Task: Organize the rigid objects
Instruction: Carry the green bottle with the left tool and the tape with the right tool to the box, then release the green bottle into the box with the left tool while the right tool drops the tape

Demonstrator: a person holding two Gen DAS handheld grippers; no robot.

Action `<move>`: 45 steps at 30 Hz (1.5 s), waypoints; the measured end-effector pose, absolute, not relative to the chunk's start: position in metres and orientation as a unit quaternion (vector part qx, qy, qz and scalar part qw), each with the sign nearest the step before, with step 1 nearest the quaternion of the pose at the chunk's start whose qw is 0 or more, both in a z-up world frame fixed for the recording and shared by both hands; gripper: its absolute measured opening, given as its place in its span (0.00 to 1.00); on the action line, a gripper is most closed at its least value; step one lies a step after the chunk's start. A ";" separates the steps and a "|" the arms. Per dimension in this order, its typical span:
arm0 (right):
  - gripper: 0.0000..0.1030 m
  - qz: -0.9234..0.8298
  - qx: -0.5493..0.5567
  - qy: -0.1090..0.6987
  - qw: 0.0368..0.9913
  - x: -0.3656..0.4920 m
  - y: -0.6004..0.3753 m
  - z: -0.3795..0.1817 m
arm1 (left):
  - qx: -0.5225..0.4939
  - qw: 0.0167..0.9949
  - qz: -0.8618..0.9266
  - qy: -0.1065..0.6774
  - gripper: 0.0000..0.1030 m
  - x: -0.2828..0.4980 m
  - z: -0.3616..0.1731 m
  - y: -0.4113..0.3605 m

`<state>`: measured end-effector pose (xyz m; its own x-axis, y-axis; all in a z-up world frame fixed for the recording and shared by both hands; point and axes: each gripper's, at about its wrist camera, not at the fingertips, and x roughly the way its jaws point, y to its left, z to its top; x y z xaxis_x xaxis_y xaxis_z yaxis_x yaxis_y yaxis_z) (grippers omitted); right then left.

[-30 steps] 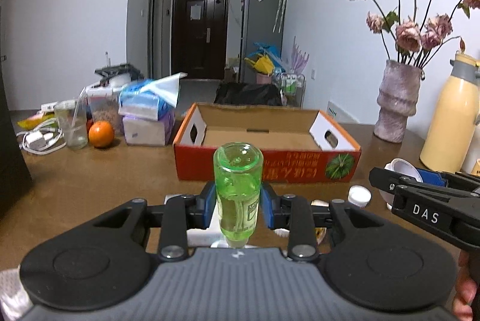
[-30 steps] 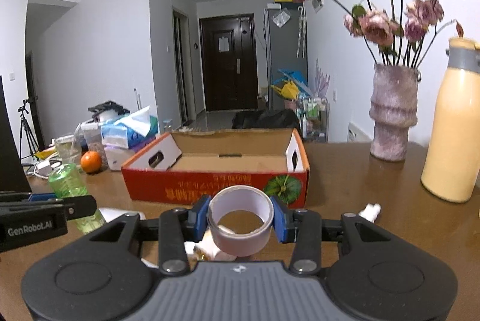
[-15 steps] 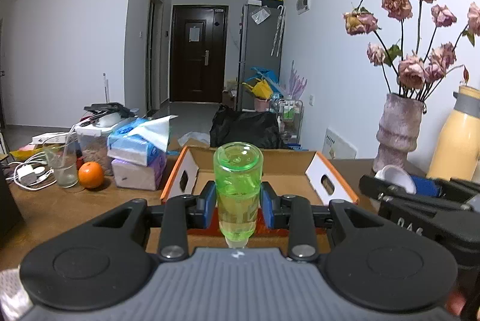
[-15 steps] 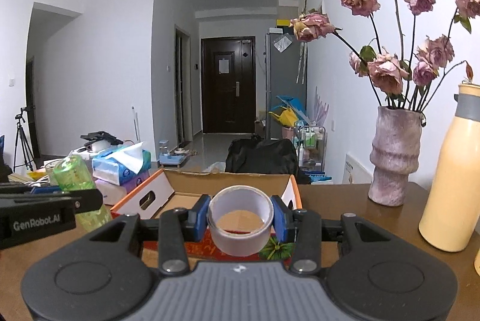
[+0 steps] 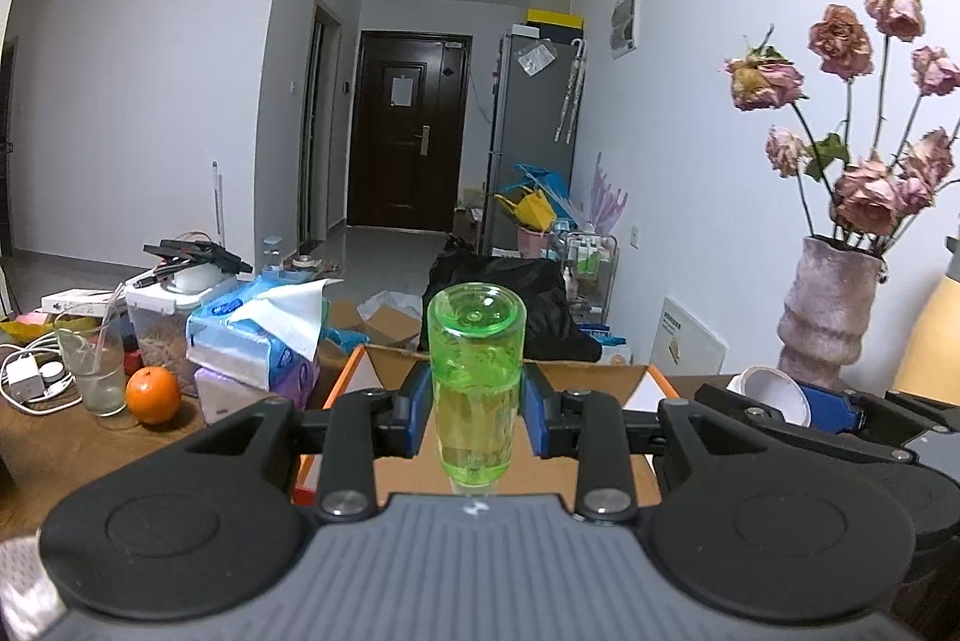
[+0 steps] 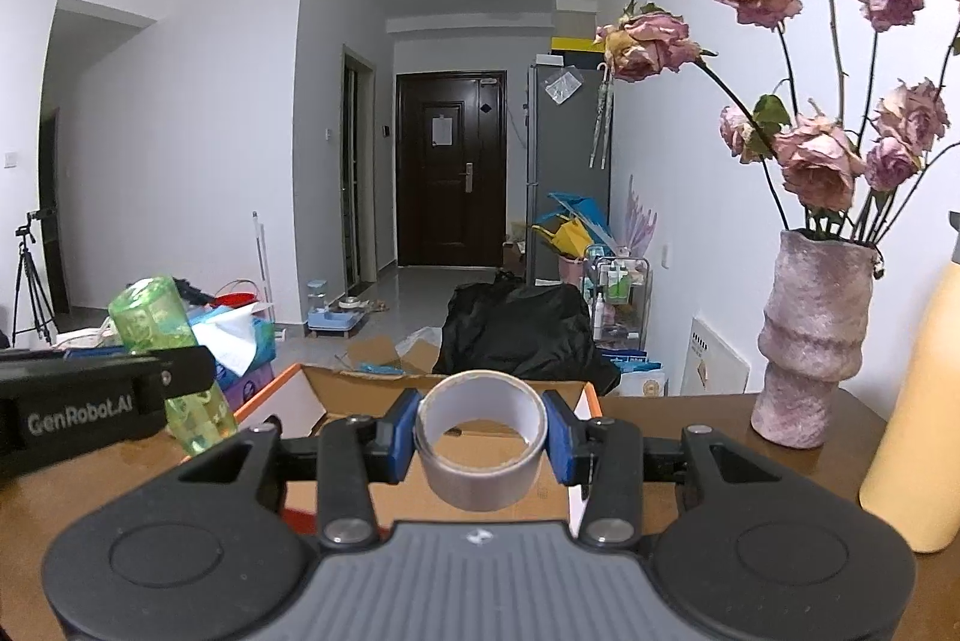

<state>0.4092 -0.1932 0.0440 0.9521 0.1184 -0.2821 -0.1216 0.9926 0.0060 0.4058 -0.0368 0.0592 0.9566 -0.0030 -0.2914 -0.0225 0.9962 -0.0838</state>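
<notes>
A green bottle is being gripped upside down between the pads of the left gripper, and a roll of tape is being clamped, its hole facing the camera, by the right gripper. Both loads are being held clear of the tabletop, just in front of the near wall of the cardboard box, which is sitting toward the tabletop's far edge. What is lying inside the box is not being shown. Judging by this, two items are being brought to the box at once, and their release inside it is not yet being carried out. An orange and a glass are being left near the left edge.
</notes>
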 end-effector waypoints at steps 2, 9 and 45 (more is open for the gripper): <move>0.40 0.059 -0.007 0.142 0.988 0.420 -0.192 0.045 | -0.043 0.988 0.008 0.146 0.31 0.415 0.058 -0.036; 0.40 0.060 0.000 0.156 0.986 0.455 -0.192 0.037 | -0.040 0.986 0.018 0.159 0.31 0.452 0.050 -0.035; 0.41 0.074 0.010 0.229 0.970 0.546 -0.200 -0.027 | -0.010 0.972 0.046 0.231 0.58 0.557 -0.006 -0.029</move>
